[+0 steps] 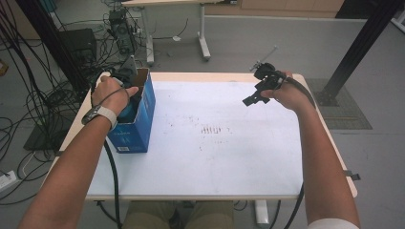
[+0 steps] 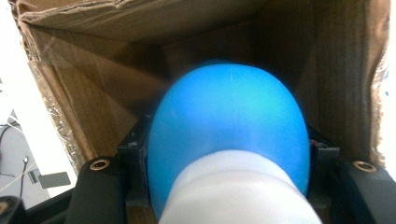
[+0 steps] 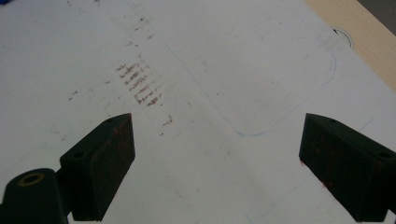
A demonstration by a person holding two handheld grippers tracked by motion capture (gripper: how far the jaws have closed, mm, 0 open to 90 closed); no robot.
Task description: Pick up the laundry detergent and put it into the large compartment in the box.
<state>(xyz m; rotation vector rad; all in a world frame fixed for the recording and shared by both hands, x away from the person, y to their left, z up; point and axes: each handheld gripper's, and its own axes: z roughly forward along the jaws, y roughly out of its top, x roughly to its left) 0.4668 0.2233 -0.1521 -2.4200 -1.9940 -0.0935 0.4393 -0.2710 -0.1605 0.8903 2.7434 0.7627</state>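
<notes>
1. High view: the left gripper [image 1: 128, 76] is sunk into the open top of a blue carton [image 1: 136, 121] standing at the table's [image 1: 215, 167] 9 o'clock edge; its jaws are hidden by the hand [image 1: 111, 93] and the carton wall, so the grip cannot be read here; the carton stands upright, presumably to take or give up its load from above. The right gripper [image 1: 255, 93] hangs over the bare white surface toward 2 o'clock, well apart from the carton, judged to be waiting clear of the work.

2. Left gripper view: the jaws are clamped on a blue rounded object [image 2: 229, 130] with a white lower part, inside the brown cardboard interior [image 2: 93, 93]; the pads at 4 and 8 o'clock are largely masked by it; what the object is cannot be made out.

3. Right gripper view: the jaws stand spread wide with nothing between them, over the scuffed tabletop [image 3: 210, 70]; a faint pen outline lies toward 1 o'clock, purpose unclear.
</notes>
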